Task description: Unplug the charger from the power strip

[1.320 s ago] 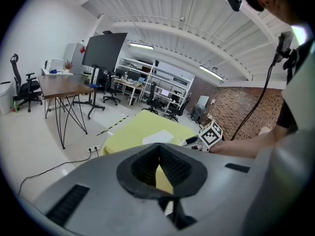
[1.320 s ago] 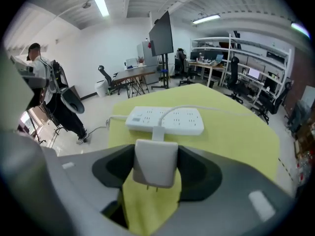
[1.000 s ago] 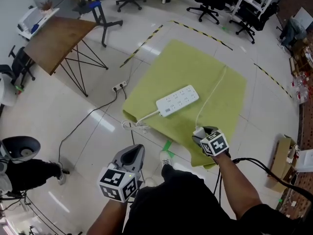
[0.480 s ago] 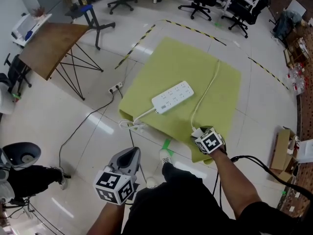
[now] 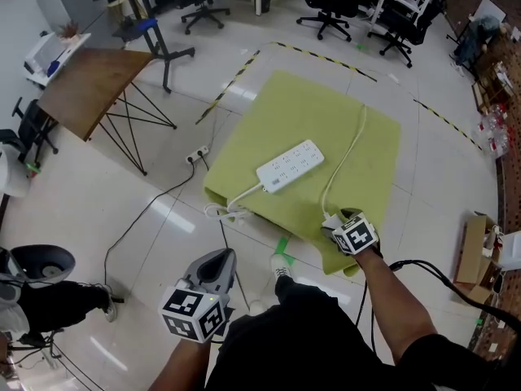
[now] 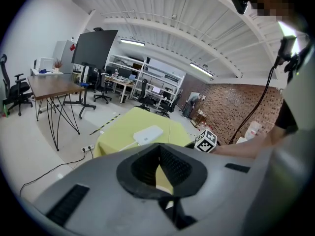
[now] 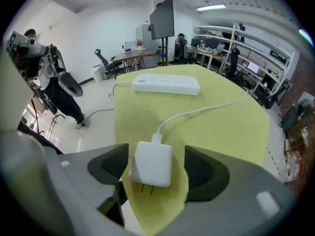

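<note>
A white power strip [image 5: 293, 166] [image 7: 166, 83] lies on a yellow cloth [image 5: 317, 112] on the floor. Nothing is plugged into it. The white charger [image 7: 151, 163] [image 5: 329, 218] lies on the cloth's near corner with its prongs bare. Its white cable [image 5: 346, 161] [image 7: 197, 113] runs away across the cloth. My right gripper [image 5: 334, 222] [image 7: 155, 168] straddles the charger. Its jaws are opening, with a gap on each side of the charger. My left gripper [image 5: 218, 261] [image 6: 160, 154] hangs shut and empty over the floor, nearer me.
A wooden folding table [image 5: 89, 80] stands at the left. Office chairs [image 5: 334, 6] and desks line the back. A floor socket [image 5: 198, 150] and cables lie left of the cloth. A cardboard box [image 5: 470, 255] sits at the right, and a person [image 5: 49, 287] at the far left.
The head view has shifted slightly. Both grippers stay about where they were, the right one over the charger at the cloth's near corner.
</note>
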A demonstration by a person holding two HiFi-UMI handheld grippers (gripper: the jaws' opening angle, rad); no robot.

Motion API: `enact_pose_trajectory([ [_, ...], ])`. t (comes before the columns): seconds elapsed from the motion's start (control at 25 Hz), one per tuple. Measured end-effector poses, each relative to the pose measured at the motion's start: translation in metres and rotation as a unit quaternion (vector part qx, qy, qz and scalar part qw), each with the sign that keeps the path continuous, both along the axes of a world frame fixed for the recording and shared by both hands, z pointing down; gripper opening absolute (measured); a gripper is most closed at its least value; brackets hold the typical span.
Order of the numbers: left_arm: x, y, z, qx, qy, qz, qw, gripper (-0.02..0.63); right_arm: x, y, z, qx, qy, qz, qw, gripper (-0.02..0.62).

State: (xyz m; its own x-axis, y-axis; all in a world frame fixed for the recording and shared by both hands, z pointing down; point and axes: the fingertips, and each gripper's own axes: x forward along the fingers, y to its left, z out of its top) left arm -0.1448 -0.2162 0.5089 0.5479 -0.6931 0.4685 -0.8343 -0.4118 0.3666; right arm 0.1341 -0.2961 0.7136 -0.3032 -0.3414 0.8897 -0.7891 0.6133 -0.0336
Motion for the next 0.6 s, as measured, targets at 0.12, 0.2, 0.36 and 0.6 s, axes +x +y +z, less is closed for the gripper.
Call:
enact_pose_trajectory([
  [0.12, -0.001, 0.006, -0.008, 0.01, -0.002, 0.0, 0.9999, 0.006, 0.007, -0.005, -0.025, 0.041, -0.008, 0.038, 0.998, 0.366],
  [0.2, -0.001, 0.014, -0.014, 0.018, -0.001, 0.002, 0.9998, 0.006, 0.007, -0.007, -0.054, 0.085, -0.036, 0.075, 0.993, 0.368],
  [0.36, 0.006, 0.042, -0.026, 0.035, 0.007, 0.021, 0.9991, 0.006, -0.023, 0.02, -0.133, 0.129, -0.234, 0.154, 0.951, 0.253],
  [0.6, 0.028, 0.082, -0.019, 0.027, 0.017, 0.064, 0.9974, 0.006, -0.049, 0.112, -0.215, 0.169, -0.372, 0.184, 0.894, 0.028],
])
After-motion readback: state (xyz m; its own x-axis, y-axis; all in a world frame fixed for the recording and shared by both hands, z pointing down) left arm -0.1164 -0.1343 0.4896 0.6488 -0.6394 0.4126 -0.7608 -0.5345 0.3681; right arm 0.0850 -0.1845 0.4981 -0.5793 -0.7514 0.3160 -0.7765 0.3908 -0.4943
